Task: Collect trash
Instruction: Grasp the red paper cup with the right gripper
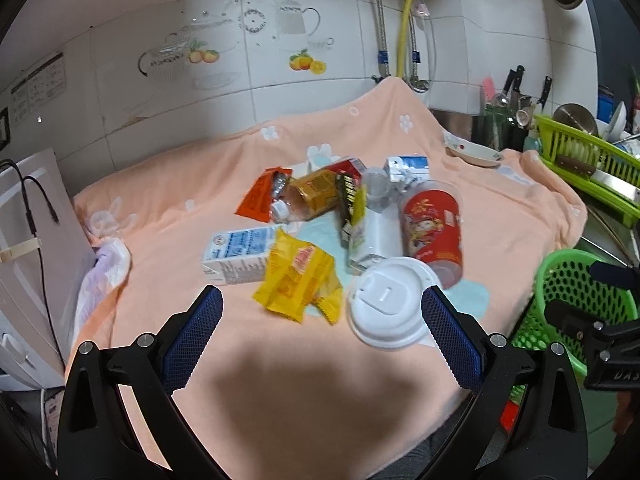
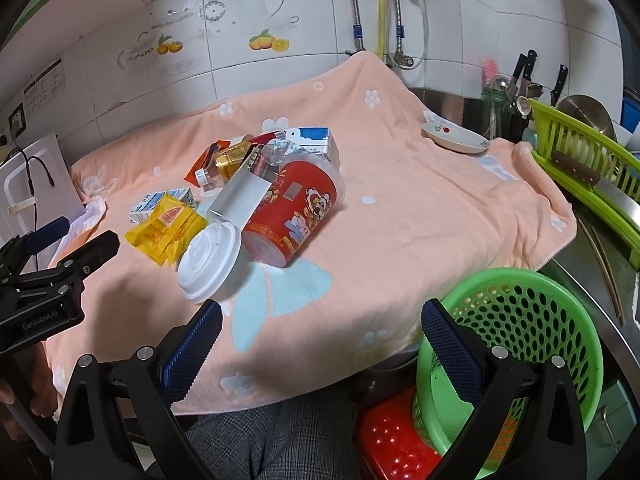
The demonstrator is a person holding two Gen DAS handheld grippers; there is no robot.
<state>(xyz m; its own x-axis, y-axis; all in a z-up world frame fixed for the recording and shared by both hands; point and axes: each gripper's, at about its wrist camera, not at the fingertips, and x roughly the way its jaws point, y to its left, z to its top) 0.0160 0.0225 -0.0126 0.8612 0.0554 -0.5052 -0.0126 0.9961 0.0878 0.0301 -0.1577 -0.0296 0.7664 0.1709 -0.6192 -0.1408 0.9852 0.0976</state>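
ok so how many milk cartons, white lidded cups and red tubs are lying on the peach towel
blue-and-white milk cartons: 2
white paper cup with a plastic lid: 1
red printed tub: 1
total: 4

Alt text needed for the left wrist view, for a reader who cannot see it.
The open left gripper hovers over a peach blanket holding a heap of trash: a white cup lid nearest, yellow wrappers, a milk carton, a red cup on its side. A green basket sits at the right edge.
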